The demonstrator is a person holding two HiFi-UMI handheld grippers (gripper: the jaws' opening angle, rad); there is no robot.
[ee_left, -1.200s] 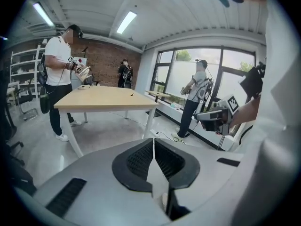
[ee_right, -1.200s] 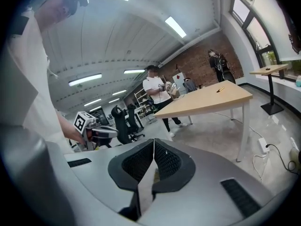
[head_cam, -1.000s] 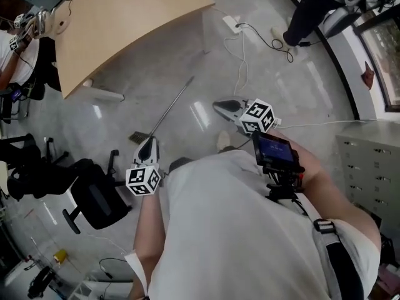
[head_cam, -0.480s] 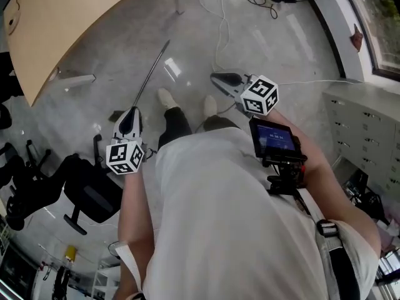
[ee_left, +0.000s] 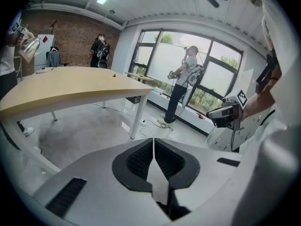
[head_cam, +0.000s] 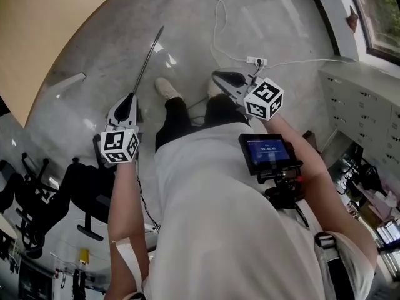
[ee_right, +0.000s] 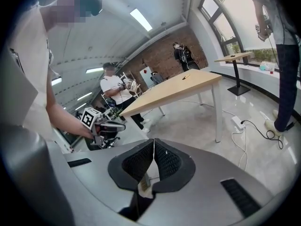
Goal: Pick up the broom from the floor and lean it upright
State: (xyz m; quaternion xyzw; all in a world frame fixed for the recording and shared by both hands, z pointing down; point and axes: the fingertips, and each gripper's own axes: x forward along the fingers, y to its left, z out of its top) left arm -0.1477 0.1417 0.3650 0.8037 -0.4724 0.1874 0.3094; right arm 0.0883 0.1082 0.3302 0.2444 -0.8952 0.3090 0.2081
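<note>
The broom lies on the grey floor in the head view; its thin metal handle (head_cam: 149, 58) runs from upper right down to the left. Its near end and head are hidden behind my left gripper (head_cam: 129, 97). That gripper hangs just over the handle's near end, jaws shut with nothing between them (ee_left: 153, 143). My right gripper (head_cam: 217, 76) is to the right of the broom above the person's legs, also shut and empty (ee_right: 153, 145). Each gripper shows in the other's view: the right gripper (ee_left: 225, 116), the left gripper (ee_right: 106, 126).
A wooden table (head_cam: 37, 30) fills the upper left, its foot (head_cam: 69, 80) close to the broom. A power strip (head_cam: 256, 60) and white cables lie on the floor. A drawer cabinet (head_cam: 356, 99) stands right, a black office chair (head_cam: 84, 189) lower left. Other people stand around.
The head view has tipped further down. My left gripper has come forward and lower to the handle's near end. The right gripper has dropped a little. Both stay shut.
</note>
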